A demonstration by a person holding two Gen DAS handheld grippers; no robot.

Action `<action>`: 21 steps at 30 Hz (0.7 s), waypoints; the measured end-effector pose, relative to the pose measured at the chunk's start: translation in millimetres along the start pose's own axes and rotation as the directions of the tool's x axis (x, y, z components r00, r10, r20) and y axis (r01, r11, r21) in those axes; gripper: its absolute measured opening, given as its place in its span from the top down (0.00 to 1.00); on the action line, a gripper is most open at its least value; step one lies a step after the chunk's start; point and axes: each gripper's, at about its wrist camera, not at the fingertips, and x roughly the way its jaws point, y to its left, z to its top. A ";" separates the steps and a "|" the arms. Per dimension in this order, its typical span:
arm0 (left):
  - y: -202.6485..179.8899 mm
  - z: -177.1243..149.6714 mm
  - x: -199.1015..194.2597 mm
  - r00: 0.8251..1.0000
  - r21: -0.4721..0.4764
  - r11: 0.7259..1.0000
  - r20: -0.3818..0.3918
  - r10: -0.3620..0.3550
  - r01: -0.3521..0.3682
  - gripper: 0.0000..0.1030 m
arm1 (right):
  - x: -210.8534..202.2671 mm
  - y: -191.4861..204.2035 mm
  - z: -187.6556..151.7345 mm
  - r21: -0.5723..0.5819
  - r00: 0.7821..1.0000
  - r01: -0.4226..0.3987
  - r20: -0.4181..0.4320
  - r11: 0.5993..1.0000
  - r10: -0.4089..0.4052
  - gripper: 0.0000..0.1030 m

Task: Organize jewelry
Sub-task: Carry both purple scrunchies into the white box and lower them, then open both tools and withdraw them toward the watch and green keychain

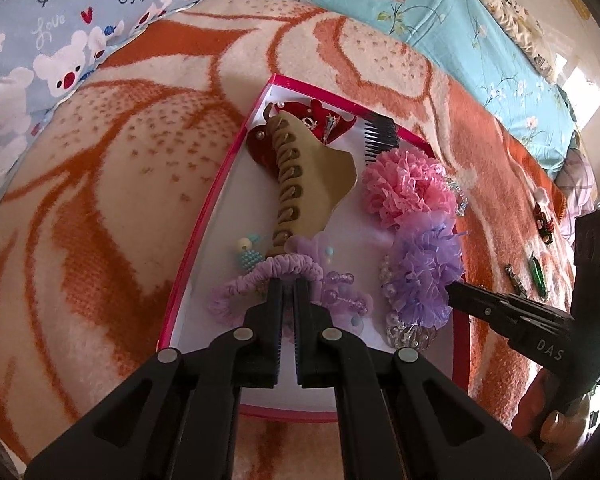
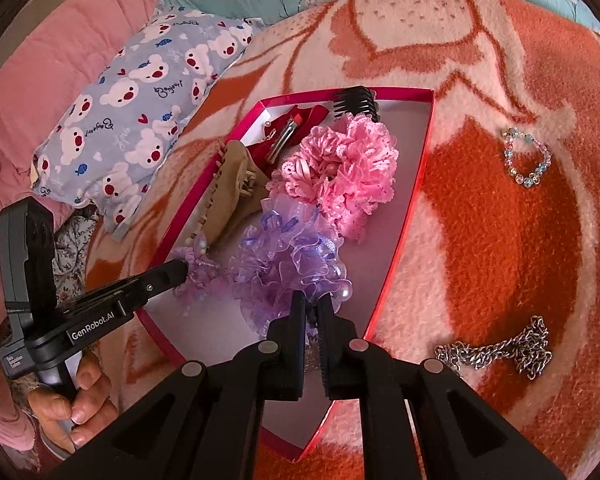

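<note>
We see both grippers angled steeply down into the pink-rimmed box (image 1: 214,196) on the orange-and-cream blanket (image 1: 100,208). The left gripper (image 1: 288,286) has its jaws almost together, pinching the ruffled band of the lilac scrunchie (image 1: 256,276) that lies just beside the tan hair claw (image 1: 300,184). The right gripper (image 2: 311,304) has a narrow gap between its jaws, and the edge of the purple organza scrunchie (image 2: 288,264) sits in it, next to the pink lace scrunchie (image 2: 340,172). A hand (image 2: 80,404) grips the left tool's handle. A beaded bracelet (image 2: 526,156) and a silver chain (image 2: 500,352) lie on the blanket, well apart from the box.
</note>
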 end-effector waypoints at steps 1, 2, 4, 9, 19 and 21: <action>0.1 0.0 0.4 1.000 -0.001 1.000 -0.001 0.000 0.000 0.98 | 0.0 0.0 0.2 0.000 1.000 0.000 -0.001 1.000 0.000 0.91; 0.2 0.0 0.7 1.000 -0.001 1.000 -0.002 0.002 -0.002 0.98 | 0.1 0.6 0.7 -0.002 1.000 0.000 -0.001 1.000 0.000 0.90; 0.2 0.0 0.5 1.000 -0.001 1.000 -0.006 0.005 -0.005 0.96 | -0.3 1.6 0.6 -0.008 1.000 0.005 -0.002 1.000 -0.005 0.86; -1.6 -1.3 -2.7 1.000 0.006 1.000 -0.010 0.004 -0.004 0.83 | -6.1 3.0 -1.1 -0.010 1.000 -0.007 0.005 1.000 0.007 0.70; -9.4 -8.3 -17.2 1.000 0.031 0.999 0.004 0.007 -0.007 0.64 | -34.0 -1.9 -5.5 -0.004 0.999 -0.022 0.049 1.000 0.023 0.68; -11.5 -9.2 -19.2 1.000 0.037 0.999 0.007 0.007 -0.007 0.64 | -42.3 -6.5 -6.8 0.007 0.998 -0.020 0.063 1.000 0.020 0.68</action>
